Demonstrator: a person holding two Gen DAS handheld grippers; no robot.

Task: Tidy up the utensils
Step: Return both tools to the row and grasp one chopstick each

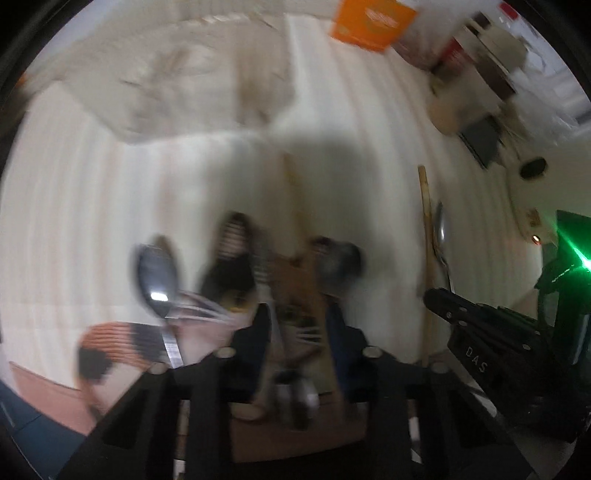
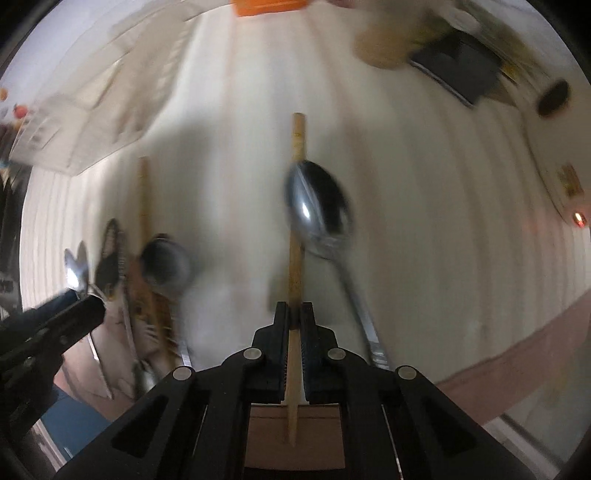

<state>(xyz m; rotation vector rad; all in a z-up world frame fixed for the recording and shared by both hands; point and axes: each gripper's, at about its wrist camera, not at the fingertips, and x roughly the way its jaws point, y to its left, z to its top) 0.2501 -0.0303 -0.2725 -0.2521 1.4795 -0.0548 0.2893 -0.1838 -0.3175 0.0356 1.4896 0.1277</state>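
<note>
My right hand-held gripper [image 2: 294, 314] is pinching a wooden stick [image 2: 296, 236], its fingers [image 2: 281, 332] pressed against it from both sides; the stick runs straight ahead over the white tabletop [image 2: 424, 229]. Just right of the stick a metal spoon [image 2: 319, 206] lies bowl-forward, its handle slanting back beside my right finger; I cannot tell whether spoon and stick touch.

My left hand-held gripper [image 1: 291, 258] is spread around a bundle of utensils, and blur keeps me from saying whether the fingers [image 1: 232, 243] actually touch anything. Between them sits a brown wooden piece [image 1: 295, 284] with a second wooden stick [image 1: 293, 192] reaching forward from it. A second spoon [image 1: 157, 273] lies to the left, near a striped cloth [image 1: 122, 343].

Farther out, the left view shows the other gripper's black body on the right, with the gripped stick and the spoon beside it. An orange box [image 1: 373, 22] stands at the far edge of the tabletop, and a dark notebook [image 2: 458, 66] rests toward the far right.
</note>
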